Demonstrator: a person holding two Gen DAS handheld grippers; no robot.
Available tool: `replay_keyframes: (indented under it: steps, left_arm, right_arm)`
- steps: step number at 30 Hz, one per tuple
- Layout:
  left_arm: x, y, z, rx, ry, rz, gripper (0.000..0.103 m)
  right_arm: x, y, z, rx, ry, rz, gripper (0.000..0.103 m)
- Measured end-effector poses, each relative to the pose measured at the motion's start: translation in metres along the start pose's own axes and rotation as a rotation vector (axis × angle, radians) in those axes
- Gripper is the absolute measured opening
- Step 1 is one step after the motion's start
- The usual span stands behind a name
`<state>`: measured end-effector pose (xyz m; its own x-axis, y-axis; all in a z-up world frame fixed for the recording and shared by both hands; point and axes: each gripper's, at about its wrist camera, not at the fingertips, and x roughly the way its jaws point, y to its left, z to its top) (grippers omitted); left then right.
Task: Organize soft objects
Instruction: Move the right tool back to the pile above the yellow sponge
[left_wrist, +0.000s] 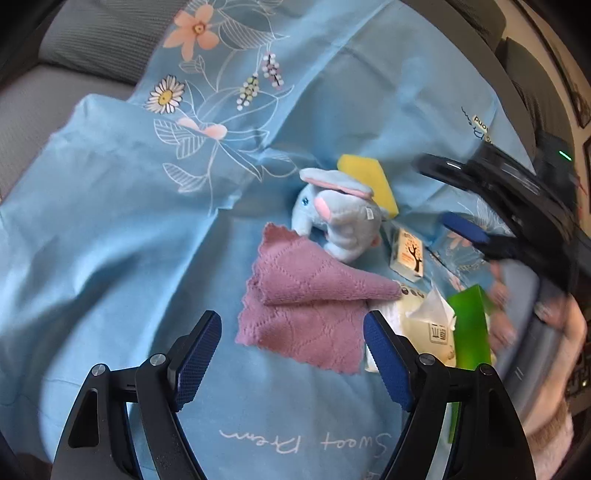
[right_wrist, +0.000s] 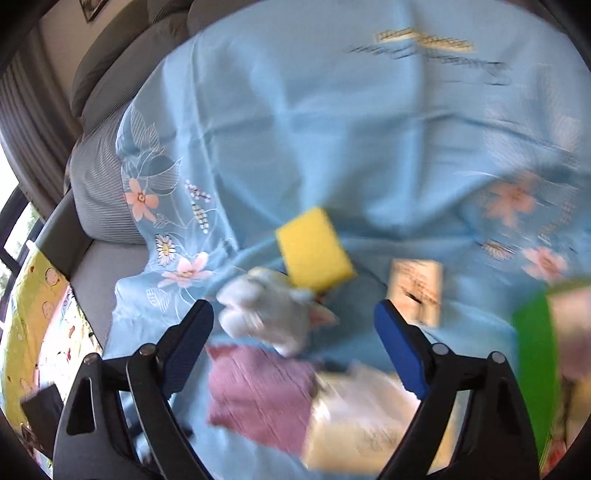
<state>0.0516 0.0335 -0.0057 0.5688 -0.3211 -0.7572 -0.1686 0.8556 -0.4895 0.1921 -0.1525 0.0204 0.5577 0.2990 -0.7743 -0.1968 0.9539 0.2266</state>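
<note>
A purple cloth (left_wrist: 306, 306) lies partly folded on a light blue flowered sheet (left_wrist: 110, 258). Behind it sits a pale blue plush elephant (left_wrist: 340, 218) leaning against a yellow sponge (left_wrist: 369, 177). My left gripper (left_wrist: 291, 325) hovers open over the cloth's near edge, holding nothing. The right wrist view is blurred by motion. There my right gripper (right_wrist: 293, 314) is open and holds nothing, above the plush elephant (right_wrist: 266, 314), the yellow sponge (right_wrist: 314, 251) and the purple cloth (right_wrist: 258, 391). One of its blue pads (left_wrist: 465, 229) shows at the right of the left wrist view.
A soft tissue pack (left_wrist: 424, 325) lies beside the cloth, with a green box (left_wrist: 471, 325) to its right and a small tree-printed packet (left_wrist: 408, 254) behind. A person's hand in a pale sleeve (left_wrist: 554, 332) is at the right. Grey sofa cushions (left_wrist: 92, 40) border the sheet.
</note>
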Motion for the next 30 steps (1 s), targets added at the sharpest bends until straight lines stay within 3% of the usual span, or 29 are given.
replay_keyframes:
  steps: [4, 7, 10, 13, 16, 22, 24, 27, 30]
  left_arm:
    - [-0.001, 0.004, 0.001, -0.013, -0.01, 0.041, 0.08]
    - [0.0, 0.006, 0.002, -0.013, 0.006, 0.041, 0.08]
    - [-0.001, 0.009, 0.003, -0.024, 0.009, 0.033, 0.08]
    - [-0.003, 0.01, 0.003, -0.026, -0.005, 0.049, 0.08]
    - [-0.006, 0.008, 0.002, -0.008, -0.016, 0.059, 0.08]
    - [-0.007, 0.009, 0.003, -0.013, -0.01, 0.057, 0.08]
    - [-0.009, 0.009, 0.003, -0.011, -0.017, 0.059, 0.08]
    - [-0.013, 0.011, 0.002, -0.015, -0.034, 0.067, 0.08]
    - [-0.012, 0.014, 0.0, -0.034, -0.032, 0.079, 0.08]
  right_arm:
    - [0.058, 0.004, 0.017, -0.014, 0.097, -0.08, 0.09]
    - [0.086, 0.0, 0.026, -0.014, 0.102, -0.134, 0.09]
    - [0.103, -0.01, 0.03, 0.039, 0.115, -0.121, 0.09]
    - [0.114, -0.007, 0.029, -0.029, 0.118, -0.186, 0.091]
    - [0.115, 0.002, 0.026, -0.101, 0.11, -0.217, 0.074]
    - [0.103, 0.001, 0.018, -0.083, 0.084, -0.235, 0.057]
    - [0.085, 0.0, 0.017, -0.051, 0.06, -0.21, 0.037]
    - [0.052, 0.005, 0.017, -0.044, 0.042, -0.17, 0.03]
    - [0.04, 0.01, 0.014, -0.103, 0.072, -0.165, 0.03]
